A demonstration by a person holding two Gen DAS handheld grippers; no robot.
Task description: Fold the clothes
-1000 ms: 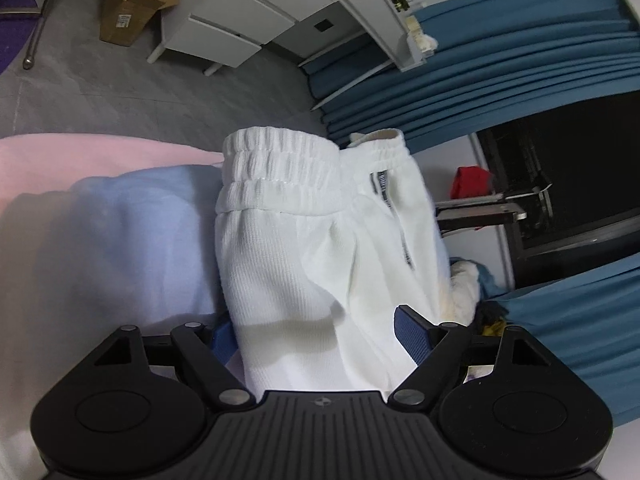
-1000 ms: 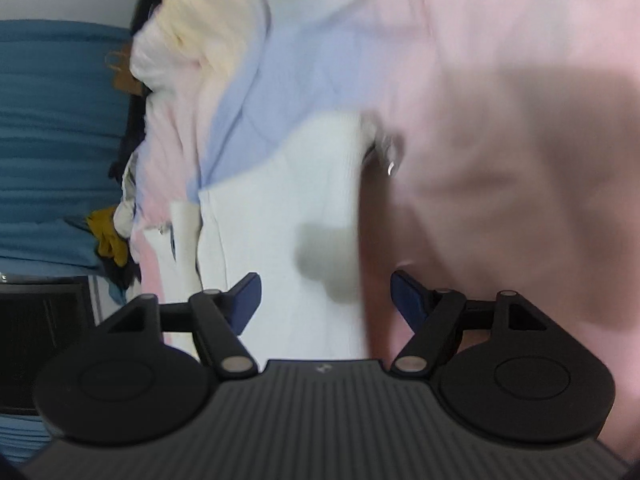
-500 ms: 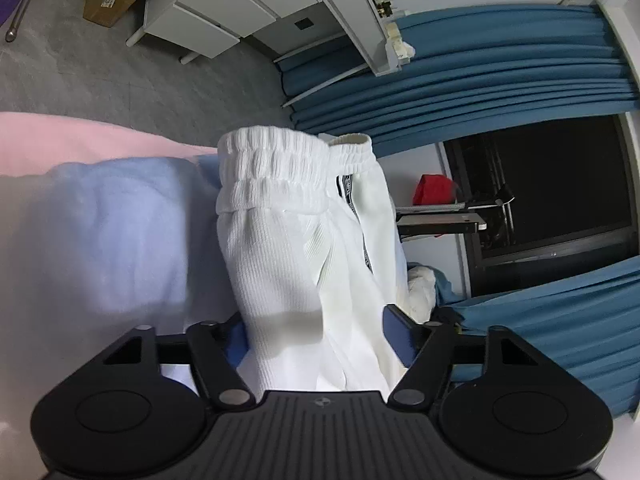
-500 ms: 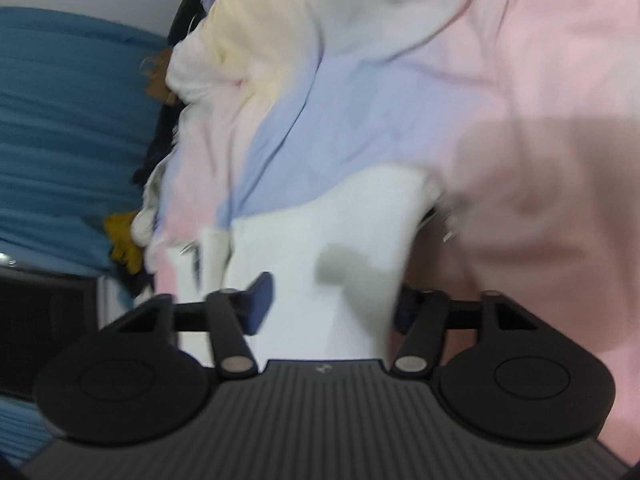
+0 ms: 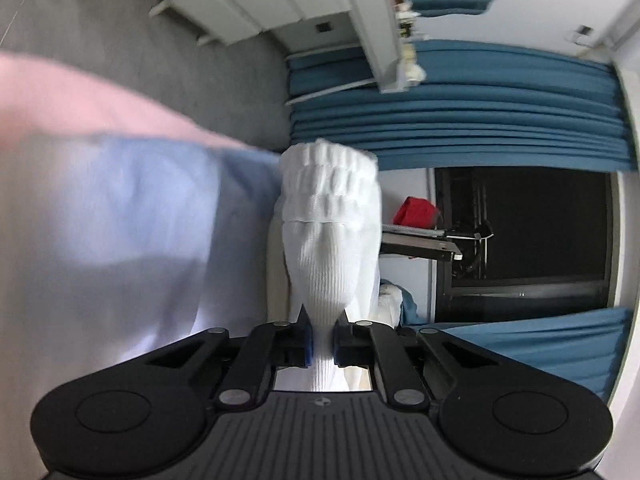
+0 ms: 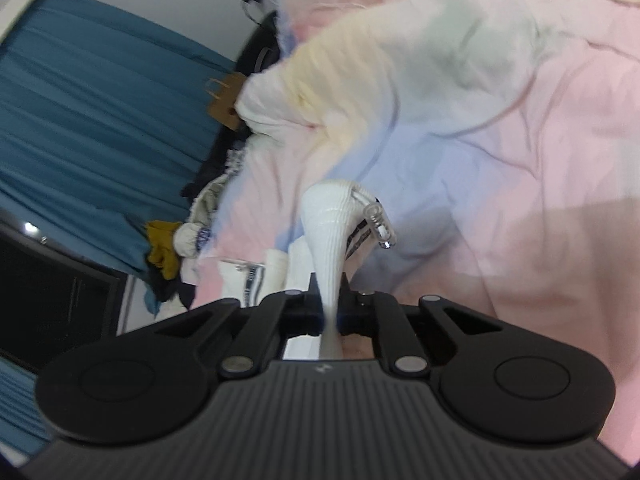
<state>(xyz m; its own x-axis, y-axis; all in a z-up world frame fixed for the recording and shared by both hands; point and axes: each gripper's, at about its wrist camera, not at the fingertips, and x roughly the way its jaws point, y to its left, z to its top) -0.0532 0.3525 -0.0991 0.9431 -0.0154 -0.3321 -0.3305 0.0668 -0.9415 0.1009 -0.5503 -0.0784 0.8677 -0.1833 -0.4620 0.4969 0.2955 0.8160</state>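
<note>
White ribbed shorts point(image 5: 328, 240) with an elastic waistband stand bunched up in the left wrist view. My left gripper point(image 5: 320, 338) is closing its jaws on a fold of them, and the blue pads pinch the cloth. In the right wrist view another part of the white shorts point(image 6: 330, 220) rises as a narrow cone from my right gripper point(image 6: 329, 312). Its jaws are closing too and squeeze the fabric. A drawstring with a clear tip point(image 6: 378, 228) dangles beside that cone. The rest of the shorts is hidden behind the gripper bodies.
Pink and pale-blue bedding point(image 6: 540, 140) lies under the shorts. A heap of other clothes point(image 6: 192, 236) sits at the bed's far edge. Blue curtains point(image 5: 460, 120), a white cabinet point(image 5: 256, 4), a dark window point(image 5: 528, 232) and a red item point(image 5: 418, 212) lie beyond.
Both grippers went from wide open to closed on the white shorts. The right one rose and pulled the cloth up into a cone. Both views rolled somewhat.
</note>
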